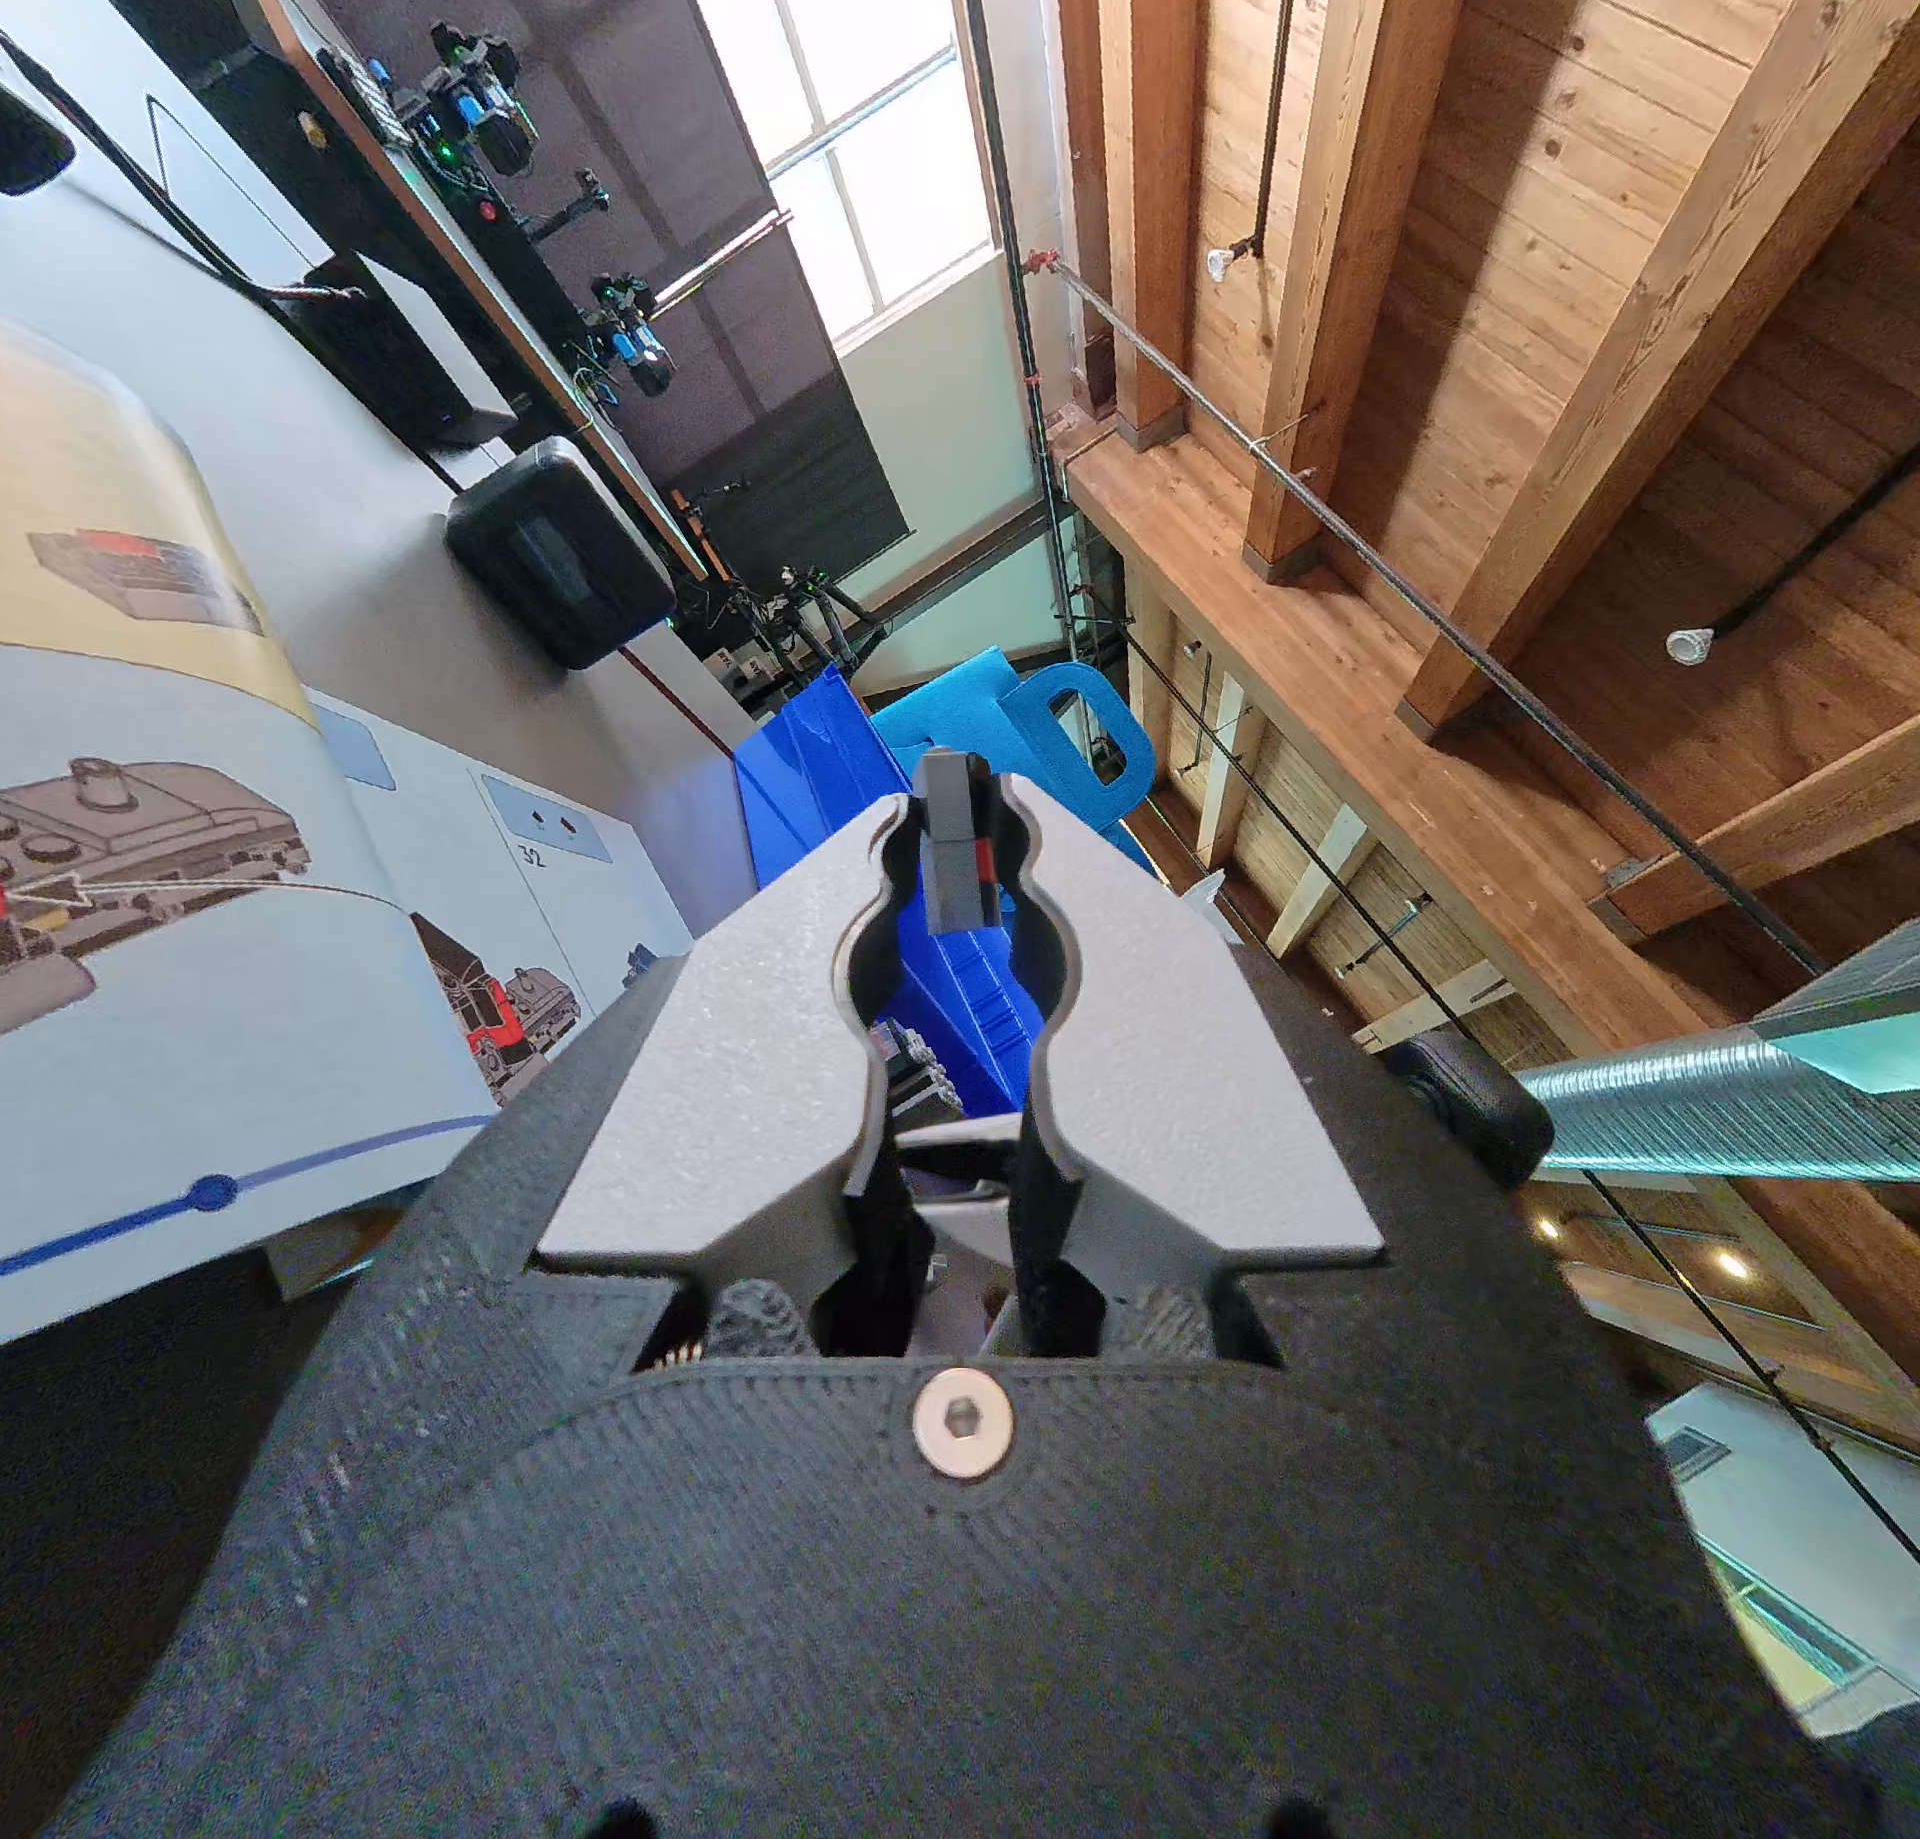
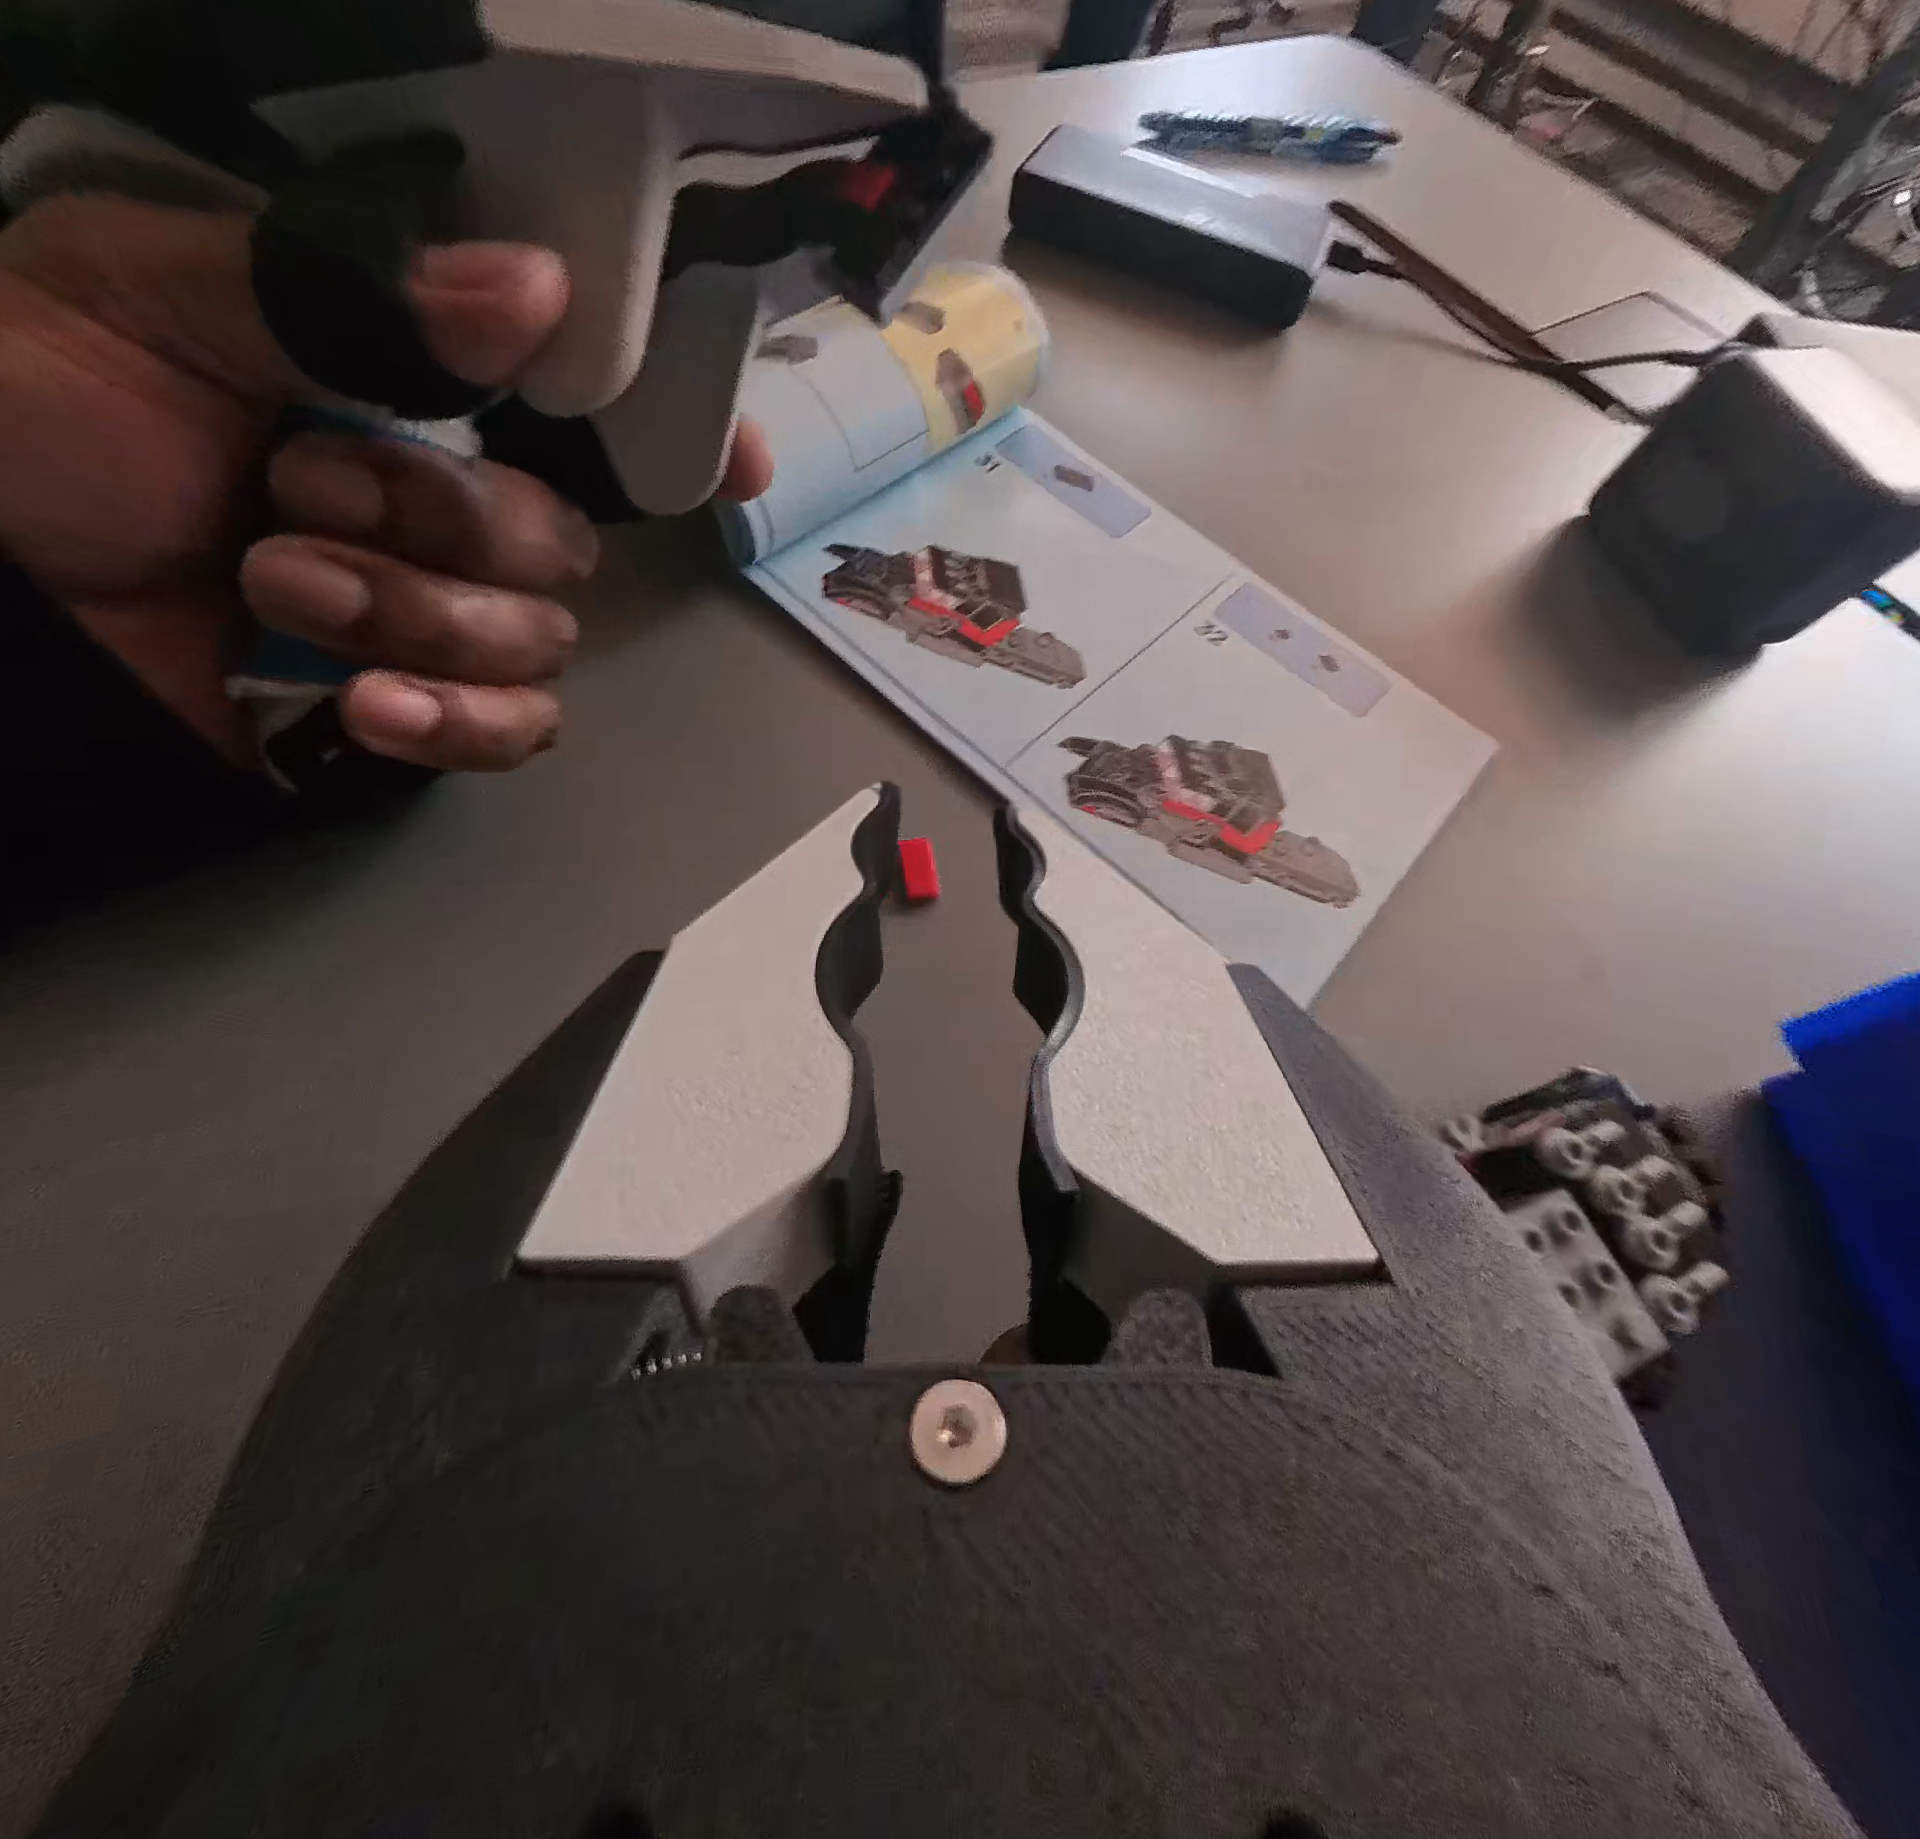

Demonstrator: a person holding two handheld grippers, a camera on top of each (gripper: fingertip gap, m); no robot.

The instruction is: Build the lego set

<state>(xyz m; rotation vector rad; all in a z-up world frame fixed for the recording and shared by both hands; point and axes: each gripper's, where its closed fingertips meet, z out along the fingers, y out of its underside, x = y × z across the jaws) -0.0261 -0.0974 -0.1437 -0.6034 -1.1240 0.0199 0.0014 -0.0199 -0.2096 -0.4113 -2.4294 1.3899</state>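
Grey table (image 2: 1351, 418) | left gripper (image 1: 961, 833) pinched grey brick assembly (image 1: 954, 844) | right gripper (image 2: 945, 833) spread — red tile (image 2: 918, 869) at 11 o'clock — tiny, light, likely slippery; grip its edges.

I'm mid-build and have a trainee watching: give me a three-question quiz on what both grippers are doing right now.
1. True or false: the left gripper is shut on a small grey Lego assembly.
2. What lies on the table between the fingertips of the right gripper?
A. a red Lego piece
B. a blue pen
C. a black box
3. Fill in: the open instruction booklet lies ahead and to the ____ of the right gripper in the right wrist view.

Key
1. True: its jaws clamp the assembly, lifted off the table.
2. A: the red Lego piece is beside one finger, the jaws apart, not gripped.
3. right
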